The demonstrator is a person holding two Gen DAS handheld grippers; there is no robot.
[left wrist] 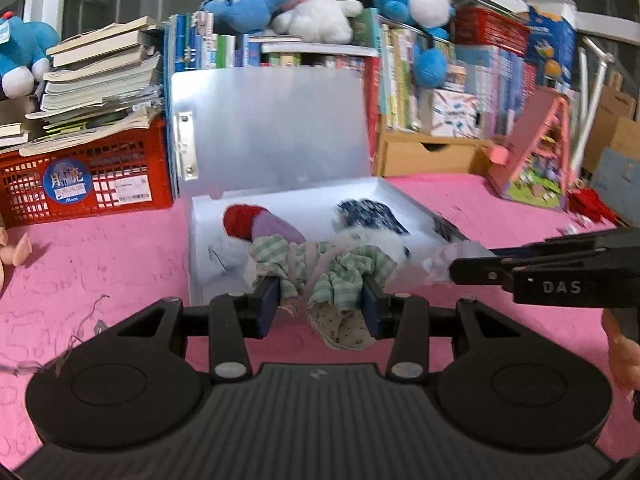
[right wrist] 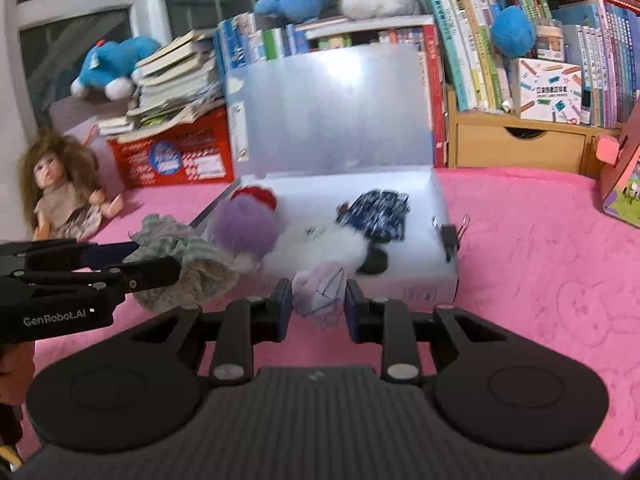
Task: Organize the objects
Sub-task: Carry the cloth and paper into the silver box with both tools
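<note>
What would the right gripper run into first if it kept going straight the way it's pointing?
Probably the near wall of the open white box straight beyond the right gripper, which holds a pale pink cloth; depth is uncertain.

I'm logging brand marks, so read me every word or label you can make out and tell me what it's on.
"DAS": side of the right gripper.
"GenRobot.AI": side of the left gripper.
Red crate stickers, book spines, white box: too small or blurred.

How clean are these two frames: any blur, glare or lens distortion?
Left wrist view: fisheye bends the edges, and the other claw is motion-smeared at its tip. Right wrist view: softer overall, with glare washing the box lid and the white plush blurred.
</note>
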